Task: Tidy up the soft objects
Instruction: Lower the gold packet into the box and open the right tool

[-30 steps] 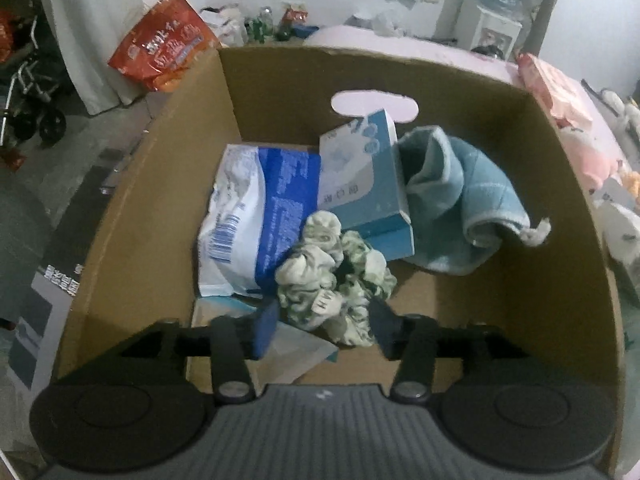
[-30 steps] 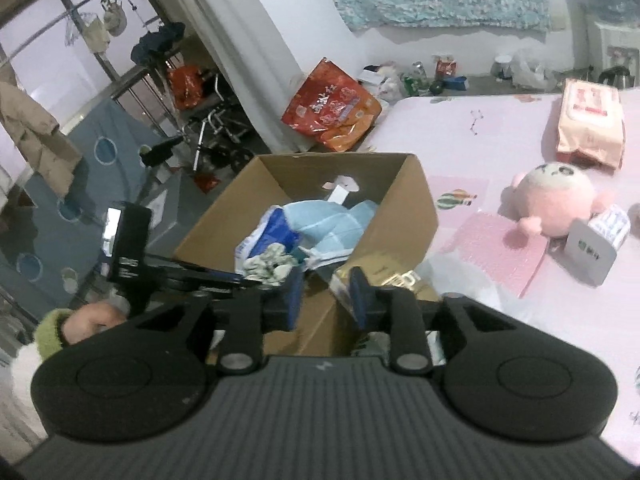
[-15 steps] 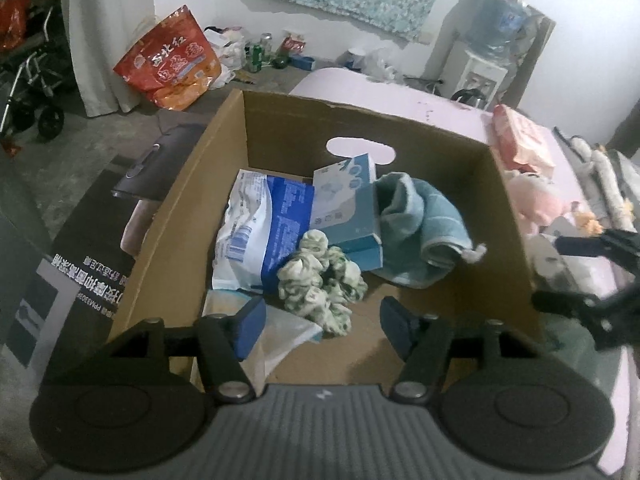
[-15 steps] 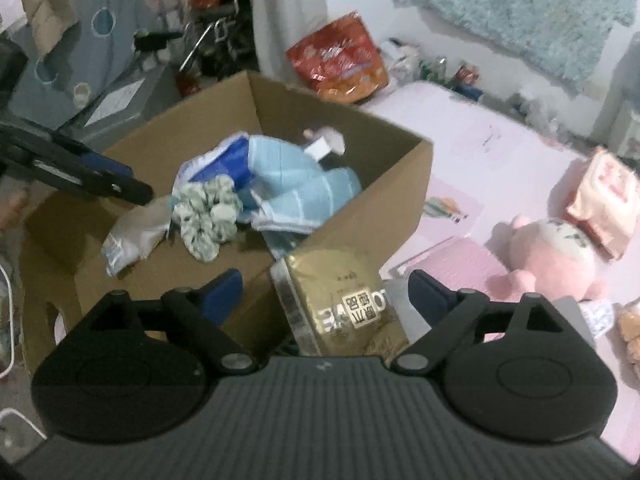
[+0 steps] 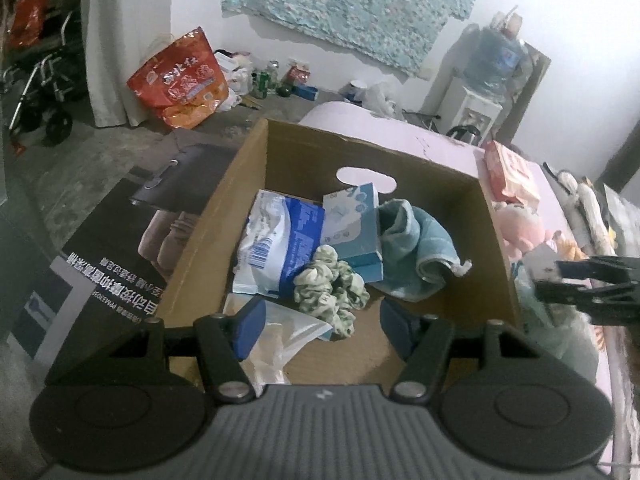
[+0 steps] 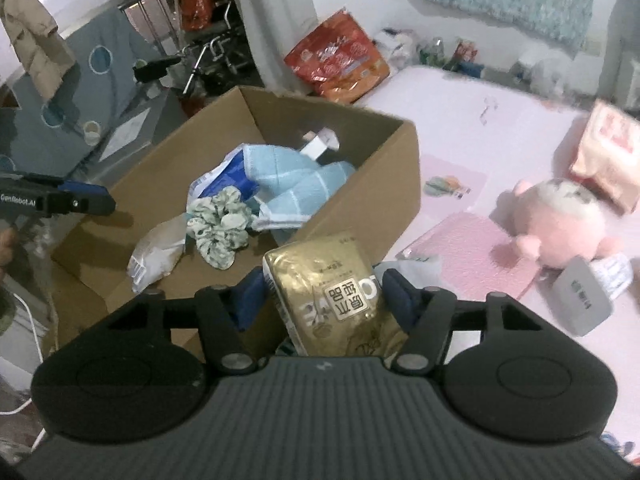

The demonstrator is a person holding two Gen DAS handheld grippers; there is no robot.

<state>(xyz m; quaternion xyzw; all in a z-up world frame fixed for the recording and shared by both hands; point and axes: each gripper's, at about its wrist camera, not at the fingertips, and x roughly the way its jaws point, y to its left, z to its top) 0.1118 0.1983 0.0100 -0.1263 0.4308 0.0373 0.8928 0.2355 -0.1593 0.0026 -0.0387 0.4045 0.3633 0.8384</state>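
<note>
The right gripper [image 6: 324, 300] has just been closing its jaws, and they now bracket the gold pack [image 6: 332, 292], pads at or almost at its sides; whether they squeeze yet I cannot tell. The pack leans outside the near corner of the cardboard box [image 6: 400, 184], likely next to go in. At ten o'clock, inside the box, the floral scrunchie [image 6: 220, 228] lies against the blue towel [image 6: 288, 184]. The left gripper [image 5: 320, 320] hangs above the box, jaws apart and empty, clear of the contents.
</note>
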